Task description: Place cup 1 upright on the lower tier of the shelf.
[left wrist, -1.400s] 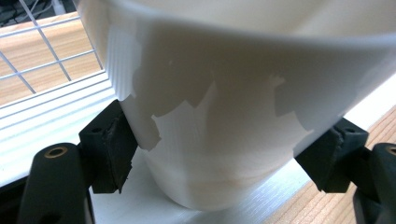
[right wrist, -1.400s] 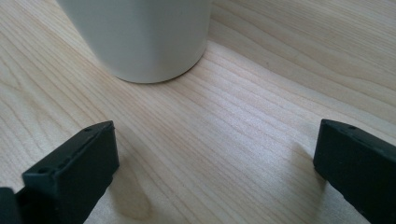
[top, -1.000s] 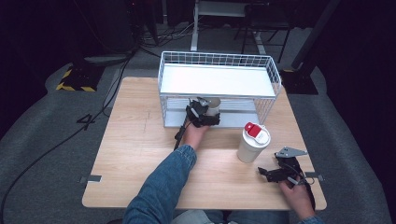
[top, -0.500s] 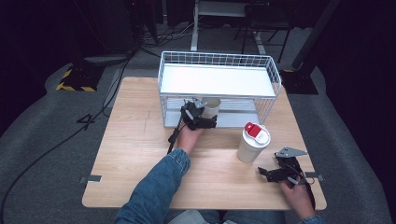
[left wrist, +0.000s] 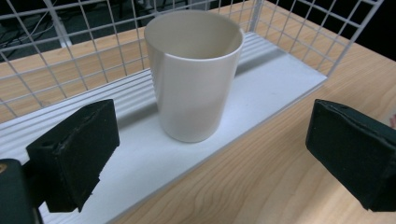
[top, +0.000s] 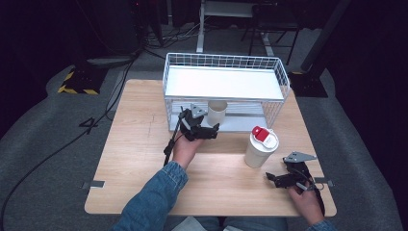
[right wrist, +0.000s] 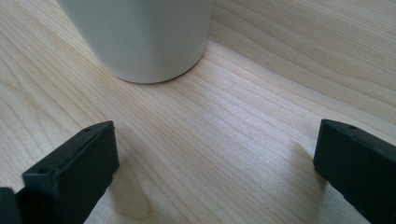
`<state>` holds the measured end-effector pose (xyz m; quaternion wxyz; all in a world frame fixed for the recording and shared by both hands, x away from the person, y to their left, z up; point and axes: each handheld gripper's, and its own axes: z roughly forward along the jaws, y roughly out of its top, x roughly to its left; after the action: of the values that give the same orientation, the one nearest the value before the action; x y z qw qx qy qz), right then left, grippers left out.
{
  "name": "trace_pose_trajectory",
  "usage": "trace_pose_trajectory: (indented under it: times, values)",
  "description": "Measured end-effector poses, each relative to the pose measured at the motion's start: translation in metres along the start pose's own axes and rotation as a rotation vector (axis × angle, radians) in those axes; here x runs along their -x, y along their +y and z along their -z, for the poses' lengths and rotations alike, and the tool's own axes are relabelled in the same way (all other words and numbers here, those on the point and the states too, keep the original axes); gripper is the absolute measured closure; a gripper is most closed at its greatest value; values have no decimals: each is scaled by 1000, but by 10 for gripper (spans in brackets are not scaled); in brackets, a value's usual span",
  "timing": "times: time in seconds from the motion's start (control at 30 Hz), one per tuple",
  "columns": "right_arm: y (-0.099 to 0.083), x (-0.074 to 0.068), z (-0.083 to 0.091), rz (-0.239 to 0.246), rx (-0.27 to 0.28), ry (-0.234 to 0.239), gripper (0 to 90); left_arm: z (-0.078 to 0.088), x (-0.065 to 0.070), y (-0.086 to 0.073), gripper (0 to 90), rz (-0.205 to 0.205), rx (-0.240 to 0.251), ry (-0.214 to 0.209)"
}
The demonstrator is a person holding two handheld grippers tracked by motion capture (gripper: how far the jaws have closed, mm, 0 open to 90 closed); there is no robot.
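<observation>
The open white cup (left wrist: 194,74) stands upright on the lower shelf of the white wire rack (top: 226,84), near that shelf's front edge, and nothing touches it. My left gripper (top: 204,130) hangs just in front of the rack above the wooden surface (top: 134,144), its 2 jaws pointing at the cup; they have just been opening and now stand released, wide apart, with the cup beyond their tips and nothing between them. In the left gripper view the cup sits in the middle, between the 2 black pads (left wrist: 74,154) but farther off, clear of both. A second white cup with a lid and a red label (top: 261,146) stands on the surface in front of the rack's right end. My right gripper (top: 279,178) lies low near the surface's front right corner, jaws released and spread wide, aimed at the base of that lidded cup, which is close ahead of them but apart.
</observation>
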<state>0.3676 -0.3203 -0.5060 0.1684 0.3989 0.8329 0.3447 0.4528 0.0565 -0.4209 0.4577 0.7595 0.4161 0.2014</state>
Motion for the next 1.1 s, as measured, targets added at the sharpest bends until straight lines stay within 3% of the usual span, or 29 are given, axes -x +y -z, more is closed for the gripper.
trace_pose_trajectory:
  times: [0.53, 0.83, 1.1]
  values:
    - [0, 0, 0, 0, 0, 0, 0, 49, -3, 0, 43, -22, 34, -31]
    - [0, 0, 0, 0, 0, 0, 1, 66, -6, -2, 68, -93, 19, -45]
    - [0, 0, 0, 0, 0, 0, 1, 89, -13, -11, 77, -101, 23, -53]
